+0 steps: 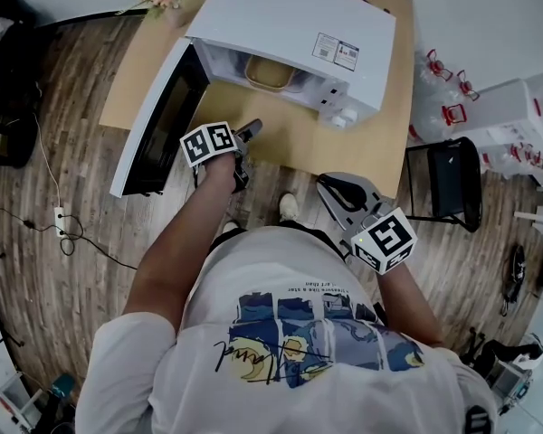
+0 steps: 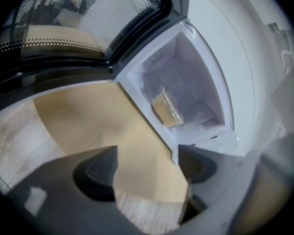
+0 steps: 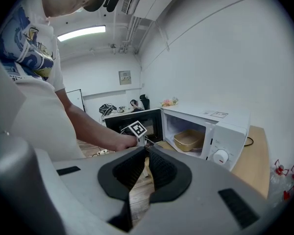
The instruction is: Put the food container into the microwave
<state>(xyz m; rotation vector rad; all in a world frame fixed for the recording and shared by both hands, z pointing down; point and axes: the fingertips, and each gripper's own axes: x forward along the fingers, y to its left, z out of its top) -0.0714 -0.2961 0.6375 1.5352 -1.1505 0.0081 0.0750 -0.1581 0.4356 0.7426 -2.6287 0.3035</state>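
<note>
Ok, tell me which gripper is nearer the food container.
Left. The left gripper is just in front of the open microwave holding the food container; the right gripper is farther back, near the person's waist.

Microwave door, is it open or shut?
Open. The door stands out to the left of the microwave, and the container shows inside.

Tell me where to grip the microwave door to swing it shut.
Probably the free outer edge of the white microwave door with the black window, approached from the person's side. It stands swung wide open, so that thin edge points outward and should fit between the open left tongs.
</note>
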